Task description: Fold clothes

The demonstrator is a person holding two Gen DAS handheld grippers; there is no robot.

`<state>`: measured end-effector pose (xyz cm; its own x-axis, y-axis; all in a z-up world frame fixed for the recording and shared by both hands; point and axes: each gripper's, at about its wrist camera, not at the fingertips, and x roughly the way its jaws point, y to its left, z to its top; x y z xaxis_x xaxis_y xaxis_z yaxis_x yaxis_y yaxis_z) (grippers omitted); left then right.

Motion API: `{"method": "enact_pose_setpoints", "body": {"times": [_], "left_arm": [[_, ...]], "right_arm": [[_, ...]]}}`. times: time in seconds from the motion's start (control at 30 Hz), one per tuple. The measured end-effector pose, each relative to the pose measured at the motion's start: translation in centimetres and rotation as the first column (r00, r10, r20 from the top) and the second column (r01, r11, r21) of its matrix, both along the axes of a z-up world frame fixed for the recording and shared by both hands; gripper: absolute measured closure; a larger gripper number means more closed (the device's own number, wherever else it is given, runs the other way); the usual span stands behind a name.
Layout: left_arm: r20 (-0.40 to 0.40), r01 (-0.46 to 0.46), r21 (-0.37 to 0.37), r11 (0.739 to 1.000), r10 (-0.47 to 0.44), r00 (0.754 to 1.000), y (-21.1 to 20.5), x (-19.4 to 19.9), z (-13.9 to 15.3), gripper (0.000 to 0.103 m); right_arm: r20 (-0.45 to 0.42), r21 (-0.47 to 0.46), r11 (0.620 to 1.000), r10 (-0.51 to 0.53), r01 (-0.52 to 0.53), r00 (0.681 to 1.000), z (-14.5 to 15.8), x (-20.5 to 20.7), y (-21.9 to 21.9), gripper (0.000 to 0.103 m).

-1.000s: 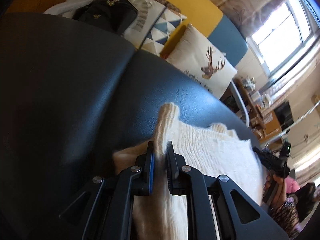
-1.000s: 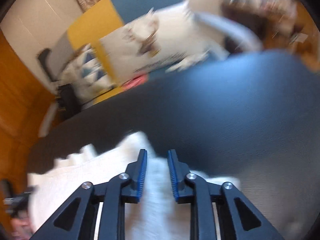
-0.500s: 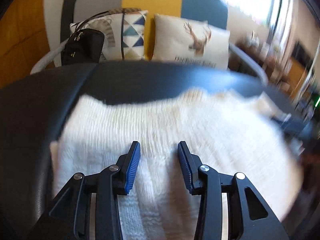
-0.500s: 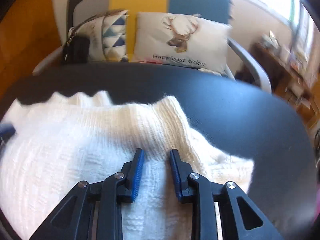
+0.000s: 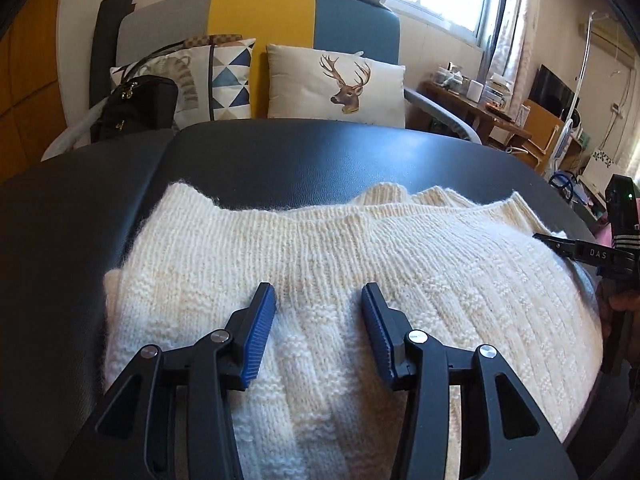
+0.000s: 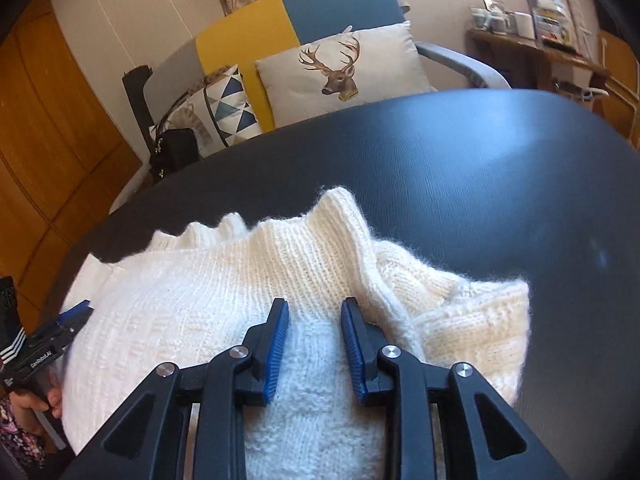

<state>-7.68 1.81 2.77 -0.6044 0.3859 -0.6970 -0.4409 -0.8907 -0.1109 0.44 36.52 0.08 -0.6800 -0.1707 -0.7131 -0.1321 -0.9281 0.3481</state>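
The cream knitted sweater (image 5: 360, 264) lies folded on my dark leather-look desk (image 5: 280, 160), its ribbed edge toward the far side. In the right wrist view a ribbed cuff (image 6: 340, 216) sticks up at the far edge and a lower layer (image 6: 472, 312) spreads out to the right. My left tool (image 5: 318, 300) hangs over the knit, released; its jaws have just been opening and stand apart with only flat fabric below them, nothing pinched. My right tool (image 6: 314, 312) sits over the sweater near the cuff, its 2 blue pads apart too, gripping nothing. Each tool shows at the edge of the other's view. Beyond the desk stands a grey, yellow and blue sofa (image 5: 352, 24) with a deer cushion (image 5: 336, 84), a triangle-pattern cushion (image 5: 224, 76) and a black handbag (image 5: 140, 104).
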Motion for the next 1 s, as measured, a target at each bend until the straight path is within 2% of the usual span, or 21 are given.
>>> {"method": "enact_pose_setpoints", "body": {"times": [0.13, 0.2, 0.23, 0.3, 0.4, 0.47, 0.57, 0.67, 0.77, 0.87, 1.0], "left_arm": [[-0.030, -0.064, -0.080, 0.995, 0.062, 0.998, 1.2, 0.8, 0.8, 0.054], [-0.046, -0.126, -0.130, 0.983, 0.121, 0.992, 2.0, 0.7, 1.2, 0.049], [-0.052, -0.157, -0.149, 0.976, 0.151, 0.987, 2.2, 0.5, 1.3, 0.047], [-0.044, -0.226, -0.165, 0.960, 0.222, 0.974, 2.3, -0.1, 1.0, 0.033], [-0.029, -0.307, -0.177, 0.935, 0.307, 0.951, 2.3, -0.7, 0.0, 0.018], [-0.037, -0.319, -0.165, 0.933, 0.318, 0.948, 2.0, -0.7, -0.5, 0.014], [-0.024, -0.327, -0.142, 0.934, 0.327, 0.945, 1.4, -0.6, -0.9, 0.011], [-0.020, -0.329, -0.133, 0.935, 0.330, 0.944, 1.2, -0.4, -1.1, 0.010], [-0.030, -0.331, -0.143, 0.933, 0.330, 0.944, 1.4, -0.2, -1.2, 0.010], [-0.030, -0.330, -0.142, 0.933, 0.330, 0.944, 1.4, -0.1, -1.1, 0.010], [-0.033, -0.330, -0.144, 0.933, 0.328, 0.944, 1.4, 0.0, -1.1, 0.010]], "right_arm": [[0.047, 0.072, 0.997, 0.010, -0.013, 0.999, 1.0, 0.2, -1.0, 0.075], [0.074, 0.121, 0.993, -0.013, 0.004, 0.997, 2.0, -0.1, -1.7, 0.074], [0.061, 0.141, 0.990, -0.018, 0.009, 0.998, 2.7, -0.1, -2.3, 0.074], [0.026, 0.177, 0.984, 0.001, -0.006, 1.000, 3.8, -0.1, -3.8, 0.072], [-0.019, 0.210, 0.975, 0.074, -0.068, 0.997, 4.7, -0.5, -6.6, 0.071], [0.000, 0.232, 0.966, 0.114, -0.111, 0.993, 4.0, -1.3, -8.1, 0.070], [0.051, 0.316, 0.939, 0.122, -0.132, 0.991, 2.0, -2.8, -9.4, 0.068], [0.059, 0.295, 0.950, 0.094, -0.107, 0.994, 1.8, -3.3, -8.8, 0.066], [0.076, 0.321, 0.941, 0.088, -0.108, 0.993, 2.2, -3.6, -8.4, 0.066], [0.079, 0.400, 0.916, 0.013, -0.044, 0.997, 2.2, -3.1, -7.1, 0.066], [0.084, 0.332, 0.943, -0.054, 0.023, 0.995, 1.1, -2.5, -3.4, 0.065]]}}
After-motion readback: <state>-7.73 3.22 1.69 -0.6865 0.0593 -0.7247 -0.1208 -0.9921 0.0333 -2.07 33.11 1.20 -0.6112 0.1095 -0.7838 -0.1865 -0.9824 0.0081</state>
